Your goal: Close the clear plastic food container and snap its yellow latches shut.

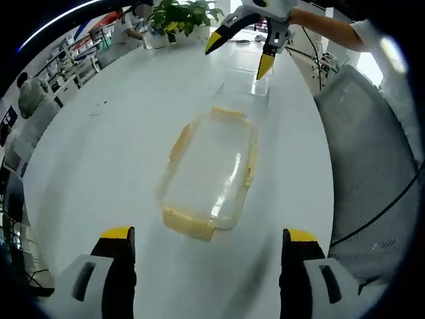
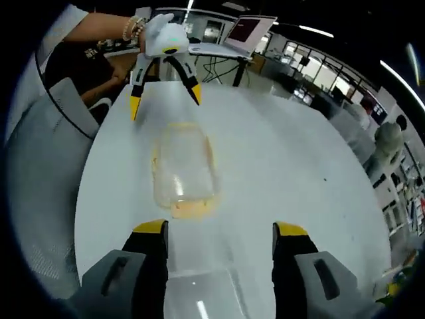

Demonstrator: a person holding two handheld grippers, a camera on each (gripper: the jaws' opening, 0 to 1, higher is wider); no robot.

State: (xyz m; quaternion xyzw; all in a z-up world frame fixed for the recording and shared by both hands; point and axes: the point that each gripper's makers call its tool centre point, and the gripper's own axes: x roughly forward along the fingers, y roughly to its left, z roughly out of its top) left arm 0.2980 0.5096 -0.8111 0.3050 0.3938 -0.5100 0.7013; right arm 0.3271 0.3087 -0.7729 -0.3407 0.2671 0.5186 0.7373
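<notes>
Yellow-tipped left tongs, released, frame the lower edge; mid-frame on the white surface lies the clear rectangular plastic food container with yellow latches. Right tongs, likewise spread, straddle a clear lid at bottom centre, the container above it. Risk: skewed lid placement would block latching.

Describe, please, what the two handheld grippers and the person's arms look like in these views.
Each gripper has grey-white bodies with black fingers ending in yellow tips. The left gripper has a white housing with a small green light; the wrist behind it wears beaded bracelets. Behind the right gripper shows a white short sleeve.
</notes>
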